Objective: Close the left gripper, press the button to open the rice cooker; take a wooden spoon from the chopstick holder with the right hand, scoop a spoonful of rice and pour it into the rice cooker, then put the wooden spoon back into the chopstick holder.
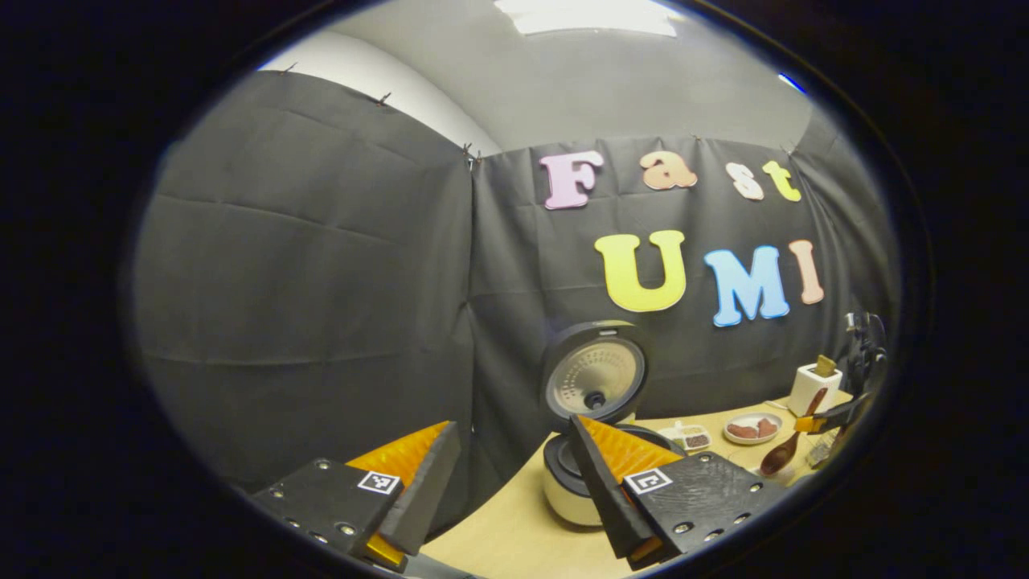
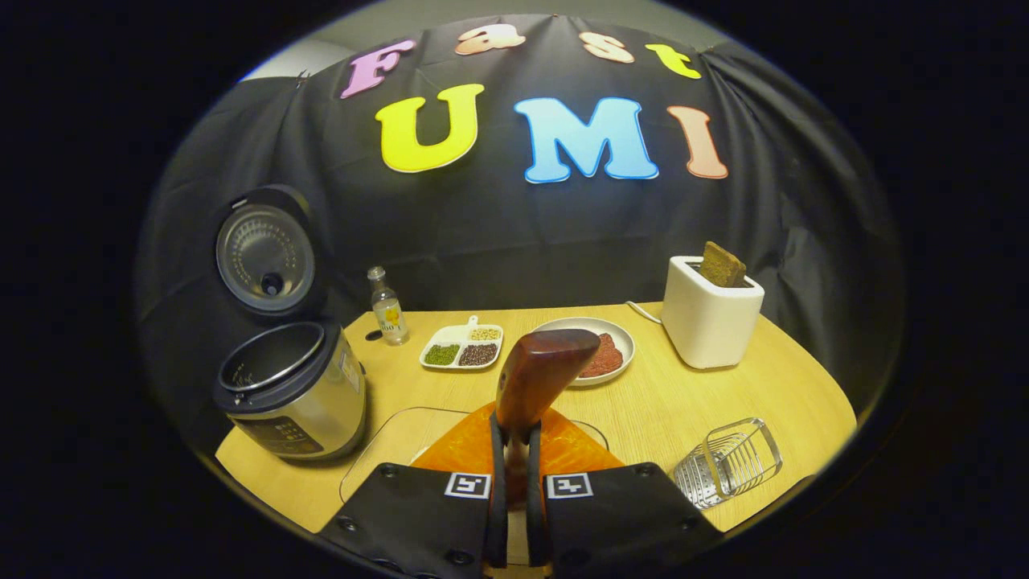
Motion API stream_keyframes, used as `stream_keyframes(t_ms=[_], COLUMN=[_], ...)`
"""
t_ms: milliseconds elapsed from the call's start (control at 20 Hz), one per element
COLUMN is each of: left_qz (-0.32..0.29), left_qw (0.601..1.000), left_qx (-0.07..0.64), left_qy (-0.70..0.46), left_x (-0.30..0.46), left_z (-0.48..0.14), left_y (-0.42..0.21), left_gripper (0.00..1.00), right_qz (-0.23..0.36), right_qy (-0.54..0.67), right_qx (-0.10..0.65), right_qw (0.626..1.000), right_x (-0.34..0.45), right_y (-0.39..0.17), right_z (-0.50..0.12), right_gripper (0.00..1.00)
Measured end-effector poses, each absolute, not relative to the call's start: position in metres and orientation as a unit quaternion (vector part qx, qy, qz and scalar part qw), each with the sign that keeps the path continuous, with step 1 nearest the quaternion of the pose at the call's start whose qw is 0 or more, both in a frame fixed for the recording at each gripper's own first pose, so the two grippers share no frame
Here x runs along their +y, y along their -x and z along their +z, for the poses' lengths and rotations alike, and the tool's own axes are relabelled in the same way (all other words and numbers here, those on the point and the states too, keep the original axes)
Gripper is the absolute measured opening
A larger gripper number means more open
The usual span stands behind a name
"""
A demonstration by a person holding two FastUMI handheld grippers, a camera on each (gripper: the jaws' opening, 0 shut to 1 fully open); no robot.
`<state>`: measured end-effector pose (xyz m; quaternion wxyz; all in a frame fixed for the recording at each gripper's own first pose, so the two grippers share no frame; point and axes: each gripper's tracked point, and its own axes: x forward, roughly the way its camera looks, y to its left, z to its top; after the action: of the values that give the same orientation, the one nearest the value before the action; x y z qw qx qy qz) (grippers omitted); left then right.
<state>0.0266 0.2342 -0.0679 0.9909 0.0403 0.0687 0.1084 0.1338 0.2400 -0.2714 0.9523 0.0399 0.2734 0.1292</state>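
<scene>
Rice cooker [image 2: 289, 386] lid up, right gripper [image 2: 514, 482] clamped on wooden spoon [image 2: 540, 374], left gripper [image 1: 514, 474] fingers apart, scooping still to do.

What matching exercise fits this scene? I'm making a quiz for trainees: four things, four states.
Things:
1. rice cooker
2. wooden spoon
3. toaster
4. left gripper

States:
A. clamped in the right gripper
B. fingers apart, holding nothing
C. lid up
D. brown slice sticking out of its slot

Pairs: 1-C, 2-A, 3-D, 4-B

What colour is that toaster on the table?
White; the toaster shows best in the right gripper view.
</scene>
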Motion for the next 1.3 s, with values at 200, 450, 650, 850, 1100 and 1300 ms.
stream_keyframes(t_ms=[200,450,650,850,1100,1300], left_qz=[0.111,0.105,0.102,0.1,0.095,0.087], left_qw=[0.991,0.991,0.992,0.992,0.992,0.993], left_qx=[0.071,0.069,0.068,0.065,0.064,0.062], left_qy=[-0.039,-0.037,-0.035,-0.041,-0.042,-0.046], left_x=[0.237,0.228,0.224,0.22,0.209,0.203], left_z=[-0.073,-0.072,-0.07,-0.064,-0.058,-0.056], left_y=[-0.031,-0.032,-0.031,-0.029,-0.03,-0.033], left_gripper=[0.84,0.84,0.84,0.84,0.85,0.84], right_qz=[0.152,0.184,0.188,0.136,0.094,0.086], right_qy=[-0.024,-0.062,-0.126,-0.26,-0.39,-0.486], right_qx=[0.266,0.286,0.312,0.362,0.378,0.369], right_qw=[0.952,0.938,0.923,0.885,0.834,0.788], right_x=[0.269,0.298,0.298,0.262,0.229,0.218], right_y=[-0.123,-0.103,-0.098,-0.11,-0.12,-0.129], right_z=[-0.273,-0.276,-0.277,-0.291,-0.293,-0.275], right_gripper=[0.11,0.11,0.11,0.08,0.11,0.08])
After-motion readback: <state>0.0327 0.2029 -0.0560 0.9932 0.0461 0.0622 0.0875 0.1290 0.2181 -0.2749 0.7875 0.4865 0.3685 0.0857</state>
